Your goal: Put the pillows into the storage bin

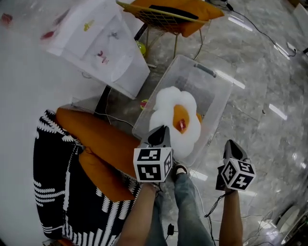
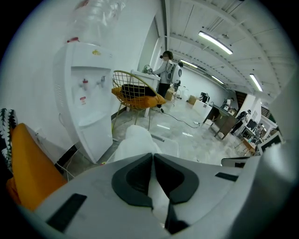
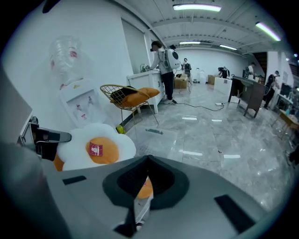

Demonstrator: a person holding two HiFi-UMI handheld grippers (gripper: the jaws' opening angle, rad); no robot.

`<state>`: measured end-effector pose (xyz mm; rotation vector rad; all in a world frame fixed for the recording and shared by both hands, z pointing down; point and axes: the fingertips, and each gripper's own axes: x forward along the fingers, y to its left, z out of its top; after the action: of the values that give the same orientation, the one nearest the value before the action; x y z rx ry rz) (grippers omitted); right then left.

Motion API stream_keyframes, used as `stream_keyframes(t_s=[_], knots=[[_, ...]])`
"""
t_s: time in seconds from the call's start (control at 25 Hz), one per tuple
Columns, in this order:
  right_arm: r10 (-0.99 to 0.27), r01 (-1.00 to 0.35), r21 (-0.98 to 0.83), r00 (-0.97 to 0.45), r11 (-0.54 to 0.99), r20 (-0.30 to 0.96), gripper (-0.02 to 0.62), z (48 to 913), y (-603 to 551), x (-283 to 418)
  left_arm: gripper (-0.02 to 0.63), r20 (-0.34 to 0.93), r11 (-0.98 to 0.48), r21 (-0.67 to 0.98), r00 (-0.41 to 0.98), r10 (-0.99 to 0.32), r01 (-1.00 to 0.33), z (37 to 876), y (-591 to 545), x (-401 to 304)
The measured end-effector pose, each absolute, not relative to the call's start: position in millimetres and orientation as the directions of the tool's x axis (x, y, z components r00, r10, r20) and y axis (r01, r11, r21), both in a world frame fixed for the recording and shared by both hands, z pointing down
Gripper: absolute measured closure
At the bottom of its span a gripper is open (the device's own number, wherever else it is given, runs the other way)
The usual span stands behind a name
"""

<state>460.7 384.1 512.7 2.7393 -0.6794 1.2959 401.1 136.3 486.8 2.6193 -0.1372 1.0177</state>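
Note:
A fried-egg pillow [image 1: 175, 115], white with an orange yolk, hangs over the clear storage bin [image 1: 215, 76]. My left gripper [image 1: 159, 130] is shut on its near white edge, and white fabric shows between the pads in the left gripper view [image 2: 153, 156]. An orange pillow [image 1: 198, 116] peeks out under it inside the bin. Two more orange pillows [image 1: 101, 137] lie on the black-and-white patterned seat [image 1: 53, 192] at left. My right gripper [image 1: 233, 143] is shut on nothing, just right of the bin's near corner. From the right gripper view the egg pillow [image 3: 96, 149] sits to the left.
A white water dispenser [image 1: 103, 43] stands left of the bin. Behind the bin is a wire chair [image 1: 173, 14] with an orange cushion. A cable [image 1: 255, 29] runs over the marble floor. The person's legs [image 1: 185, 202] are below the grippers. People [image 3: 163, 60] stand far back.

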Motion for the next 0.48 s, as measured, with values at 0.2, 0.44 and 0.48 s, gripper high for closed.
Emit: stream_keyframes(t_s=[0.2,0.44,0.48], knots=[[-0.335,-0.351,-0.150,0.553,-0.924,0.763,0.594,548,409,490,0.591,0.688,-0.945,0.267,0.724,0.052,-0.186,530,144,447],[-0.291,-0.292,-0.144,0.565,-0.946,0.772,0.594,577,434,532,0.591,0.700,-0.937,0.284,0.712,0.057,-0.204,577,146,504],[-0.287,-0.287,-0.141,0.568,-0.948,0.772,0.594,580,437,538,0.591,0.701,-0.935,0.289,0.711,0.061,-0.205,584,147,514]])
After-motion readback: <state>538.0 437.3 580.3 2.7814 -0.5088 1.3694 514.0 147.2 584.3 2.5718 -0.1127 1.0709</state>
